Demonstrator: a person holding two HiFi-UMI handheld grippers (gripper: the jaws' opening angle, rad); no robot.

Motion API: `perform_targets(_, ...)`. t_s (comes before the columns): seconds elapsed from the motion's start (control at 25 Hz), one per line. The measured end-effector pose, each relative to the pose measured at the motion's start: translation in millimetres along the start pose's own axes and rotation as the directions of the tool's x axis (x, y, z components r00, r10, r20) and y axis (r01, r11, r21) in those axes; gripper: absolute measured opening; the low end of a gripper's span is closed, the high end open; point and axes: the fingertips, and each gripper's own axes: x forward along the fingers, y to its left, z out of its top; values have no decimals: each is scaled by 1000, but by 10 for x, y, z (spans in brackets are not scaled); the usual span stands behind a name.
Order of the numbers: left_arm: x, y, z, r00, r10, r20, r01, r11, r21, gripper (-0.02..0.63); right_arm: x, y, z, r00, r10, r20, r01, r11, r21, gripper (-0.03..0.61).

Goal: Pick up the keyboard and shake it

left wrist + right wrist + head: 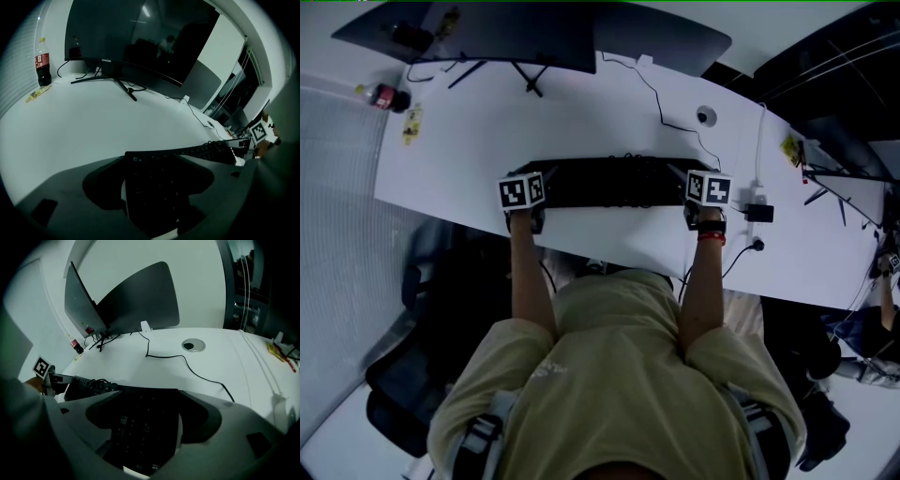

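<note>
A black keyboard (614, 183) lies flat on the white desk (581, 112), close to its near edge. My left gripper (528, 201) is at the keyboard's left end and my right gripper (705, 202) at its right end. In the left gripper view the keyboard (161, 180) runs between the jaws of the left gripper (157, 190), with a pale strip of desk showing beside one jaw. The right gripper view shows the same: the keyboard (140, 420) sits inside the right gripper (145, 425), with a light gap at one side. Both stand open around the ends.
A wide dark monitor (487, 33) and a grey panel (666, 42) stand at the desk's back. A cola bottle (384, 97) and a yellow packet (412, 124) are far left. A black cable (661, 103), a grommet (705, 115) and a plug block (759, 213) lie right.
</note>
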Motion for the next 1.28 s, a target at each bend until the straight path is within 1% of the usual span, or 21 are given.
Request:
perform_targets(0.12, -13, 3, 4, 1000, -10, -22, 10, 1000, -10, 328, -9, 1, 15, 1000, -11, -3, 11, 1000, 6, 379)
perform_targets(0.24, -18, 14, 4, 999, -9, -36, 8, 1000, -13, 324, -13, 8, 13, 1000, -21, 15, 21, 1000, 9, 379)
perform_targets(0.64, -129, 43, 82, 1000, -7, -21, 7, 1000, -13, 324, -112, 122, 147, 999, -24, 47, 26, 999, -26, 379)
perform_targets(0.88, -248, 78, 186, 1000, 3, 13, -3, 1000, 5, 324, -186, 225, 228, 996, -28, 81, 32, 999, -41, 379)
perform_targets(1.08, -340, 100, 337, 998, 12, 54, -14, 999, 43, 324, -250, 324, 318, 994, -26, 108, 31, 999, -44, 379)
perform_targets(1.28, -419, 104, 524, 995, 16, 104, -24, 997, 80, 324, -311, 384, 485, 985, -36, 171, 47, 997, -59, 377)
